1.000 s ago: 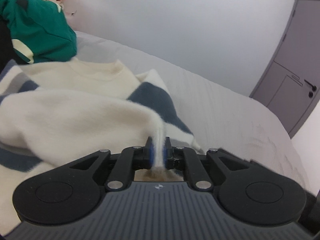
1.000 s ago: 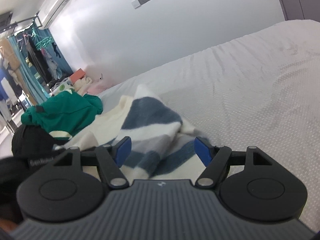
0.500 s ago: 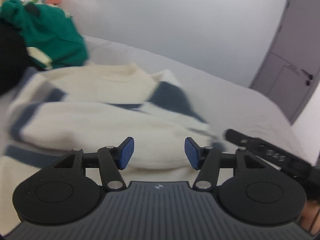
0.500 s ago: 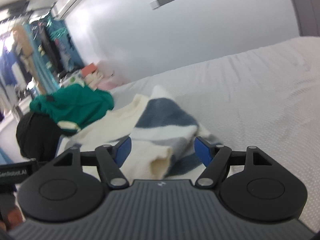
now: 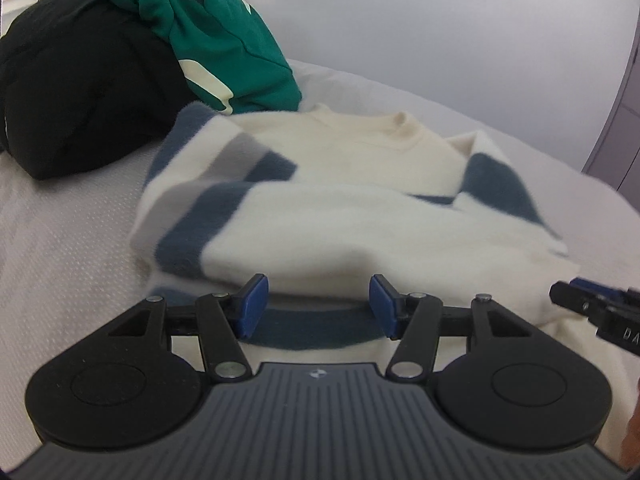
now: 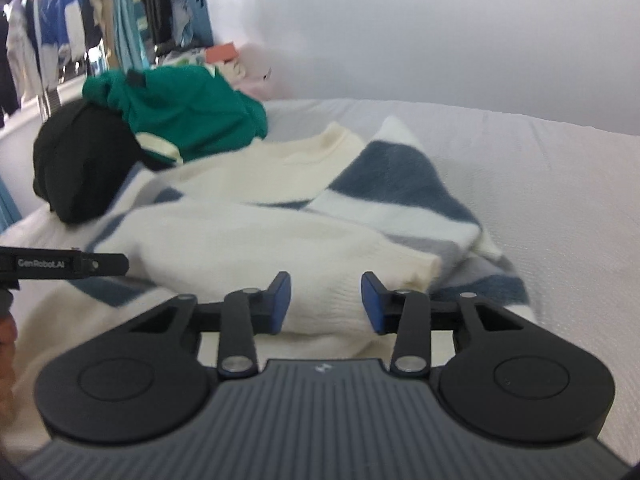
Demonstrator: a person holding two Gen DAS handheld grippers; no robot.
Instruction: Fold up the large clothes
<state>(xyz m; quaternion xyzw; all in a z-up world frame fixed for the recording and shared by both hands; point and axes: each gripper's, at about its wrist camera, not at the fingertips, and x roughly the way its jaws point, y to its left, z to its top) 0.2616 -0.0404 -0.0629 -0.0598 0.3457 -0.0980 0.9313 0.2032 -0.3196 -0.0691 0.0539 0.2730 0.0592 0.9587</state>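
Observation:
A cream sweater (image 5: pixel 360 232) with blue and grey stripes lies on the white bed, both sleeves folded across its body. My left gripper (image 5: pixel 318 304) stands open just above the sweater's near hem, with nothing pressed between its blue pads. In the right wrist view the same sweater (image 6: pixel 248 240) fills the middle. My right gripper (image 6: pixel 326 300) hovers at the folded cream sleeve end; its jaws are closing, and the fabric lies between them without being pinched. Each gripper's tip shows at the edge of the other's view: the right gripper (image 5: pixel 592 308), the left gripper (image 6: pixel 80 264).
A green garment (image 5: pixel 224 40) lies heaped on a black one (image 5: pixel 80 100) at the sweater's far left. The bed (image 5: pixel 60 260) stretches away to the right. A grey door (image 5: pixel 624 120) stands at the far right, and hanging clothes (image 6: pixel 80 20) at the back left.
My left gripper let go of the cream sleeve, opened and drew back toward the hem. My right gripper rolled level, shifted left over the sleeve end, and its jaws narrowed.

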